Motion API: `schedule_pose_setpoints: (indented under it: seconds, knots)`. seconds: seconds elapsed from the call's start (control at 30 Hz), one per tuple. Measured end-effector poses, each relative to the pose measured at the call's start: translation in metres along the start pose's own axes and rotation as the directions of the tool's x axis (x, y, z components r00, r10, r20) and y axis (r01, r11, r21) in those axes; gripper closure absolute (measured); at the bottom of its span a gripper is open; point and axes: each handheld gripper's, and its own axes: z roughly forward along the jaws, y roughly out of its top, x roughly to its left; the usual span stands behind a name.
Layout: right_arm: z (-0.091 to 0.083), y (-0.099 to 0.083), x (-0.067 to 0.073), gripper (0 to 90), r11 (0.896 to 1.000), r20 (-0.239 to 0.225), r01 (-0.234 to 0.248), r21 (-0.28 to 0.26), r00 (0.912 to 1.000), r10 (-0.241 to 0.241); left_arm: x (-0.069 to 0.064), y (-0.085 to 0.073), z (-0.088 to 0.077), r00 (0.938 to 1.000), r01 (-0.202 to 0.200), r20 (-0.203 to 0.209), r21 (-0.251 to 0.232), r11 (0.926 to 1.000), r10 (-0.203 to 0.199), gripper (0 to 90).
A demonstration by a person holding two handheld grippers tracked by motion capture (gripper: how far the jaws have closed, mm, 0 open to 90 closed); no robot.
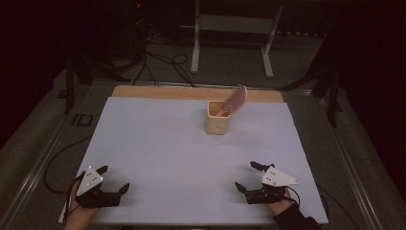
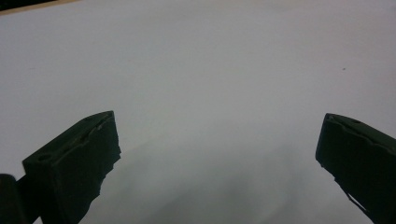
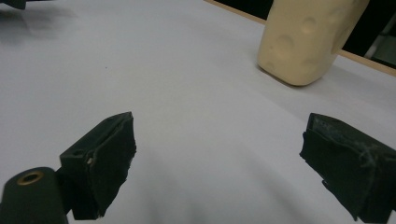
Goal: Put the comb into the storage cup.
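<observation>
The pink comb (image 1: 235,100) stands tilted in the cream cup (image 1: 217,118) at the far middle. Your left gripper (image 1: 113,178) and right gripper (image 1: 247,175) rest near, jaws wide and empty, so the placing looks done.

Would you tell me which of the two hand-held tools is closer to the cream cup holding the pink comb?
The right tool: it rests nearer the cream cup with the pink comb, while the left tool sits at the opposite near corner.
</observation>
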Motion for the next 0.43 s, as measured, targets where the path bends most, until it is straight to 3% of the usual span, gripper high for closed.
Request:
schedule_pose_setpoints:
  seconds: [0.43]
  knots:
    - [0.0015,-0.0006,-0.0004,9.6,1.0,0.0,-0.005,0.009,1.0,0.005,0.0003,-0.0004,-0.0001,1.0,0.003,-0.007,-0.006,1.0,-0.003,0.0]
